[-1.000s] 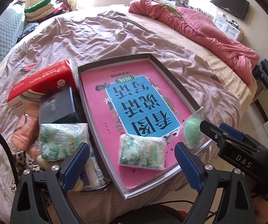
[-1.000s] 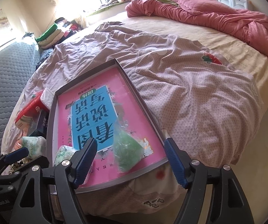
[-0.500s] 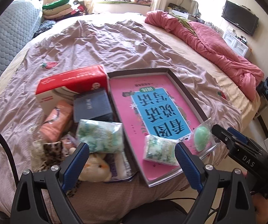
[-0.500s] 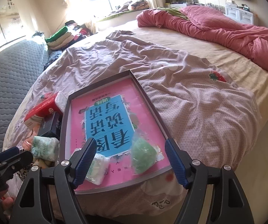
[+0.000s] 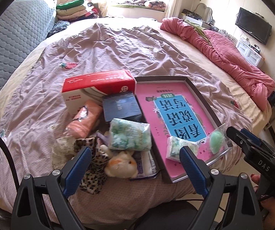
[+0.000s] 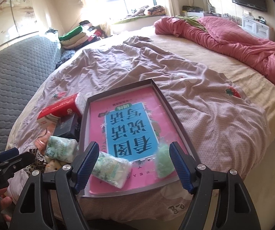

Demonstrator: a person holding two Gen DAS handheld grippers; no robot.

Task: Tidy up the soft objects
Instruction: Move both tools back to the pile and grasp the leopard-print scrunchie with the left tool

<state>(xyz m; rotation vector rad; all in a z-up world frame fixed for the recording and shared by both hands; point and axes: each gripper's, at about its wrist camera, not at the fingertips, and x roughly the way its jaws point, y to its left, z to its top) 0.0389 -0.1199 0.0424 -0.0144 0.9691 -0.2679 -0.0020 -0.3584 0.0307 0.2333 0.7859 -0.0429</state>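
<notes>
On the left of the bed, a heap of things lies on the wrinkled mauve sheet. A red and white tissue box sits at the back, with a peach towel roll leaning in front of it and a dark blue box just beside that. Nearer the bed's edge lie a leopard-print cloth, a small plush toy and a green-patterned tissue pack resting on top of the heap.

The left gripper hovers above the plush toy and the near edge of the heap, released and gripping nothing.

To the right, touching the heap, is a shallow dark-rimmed tray with a pink and blue book cover lying flat inside. At the tray's near end sit a second, smaller tissue pack and a green sponge in clear wrap, a little apart from each other.

The right gripper hangs over that near end, also released and empty, the small pack by its left finger and the sponge by its right.

Far right, a rumpled pink quilt is piled along the bed's far side.
</notes>
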